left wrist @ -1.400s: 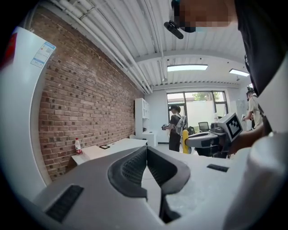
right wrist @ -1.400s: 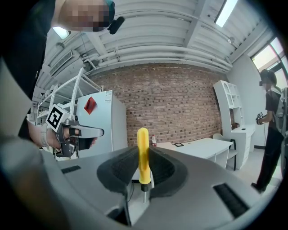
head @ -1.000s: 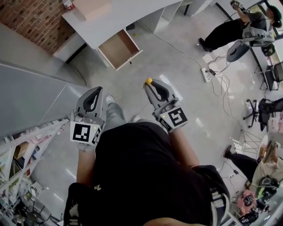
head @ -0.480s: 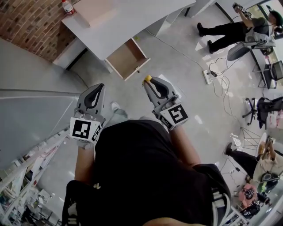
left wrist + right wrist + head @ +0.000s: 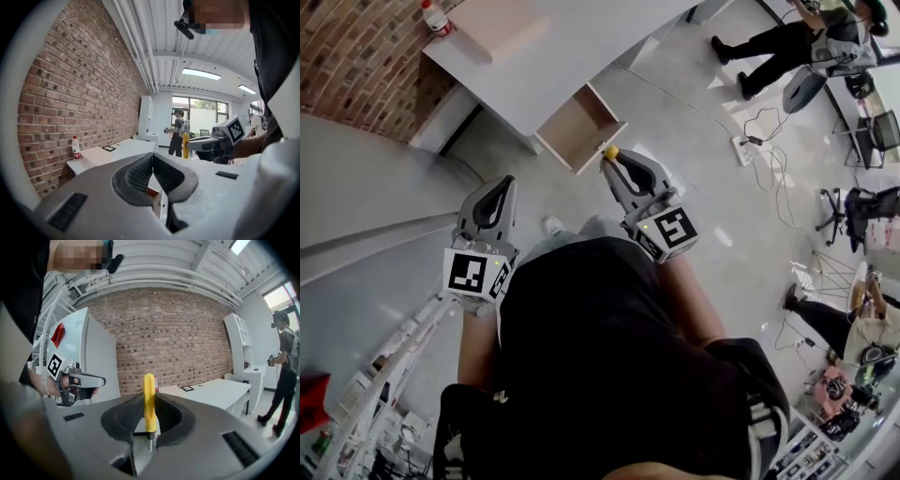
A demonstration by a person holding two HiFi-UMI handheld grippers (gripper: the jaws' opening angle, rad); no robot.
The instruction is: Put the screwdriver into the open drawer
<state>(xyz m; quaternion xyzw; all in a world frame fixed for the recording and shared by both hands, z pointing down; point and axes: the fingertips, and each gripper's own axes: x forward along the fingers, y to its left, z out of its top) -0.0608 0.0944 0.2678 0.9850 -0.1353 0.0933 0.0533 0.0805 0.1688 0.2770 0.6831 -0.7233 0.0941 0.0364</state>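
Between right gripper's (image 5: 149,417) clamped jaws, screwdriver (image 5: 149,397) upright, yellow handle up, shaft down, only its handle tip in head view, left gripper (image 5: 153,161) closed and empty, open drawer (image 5: 579,129) ahead, apart

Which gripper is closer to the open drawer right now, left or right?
Right. The right gripper, shut on the screwdriver, sits just short of the drawer front. The left gripper, shut and empty, is farther back, off to the drawer's left.
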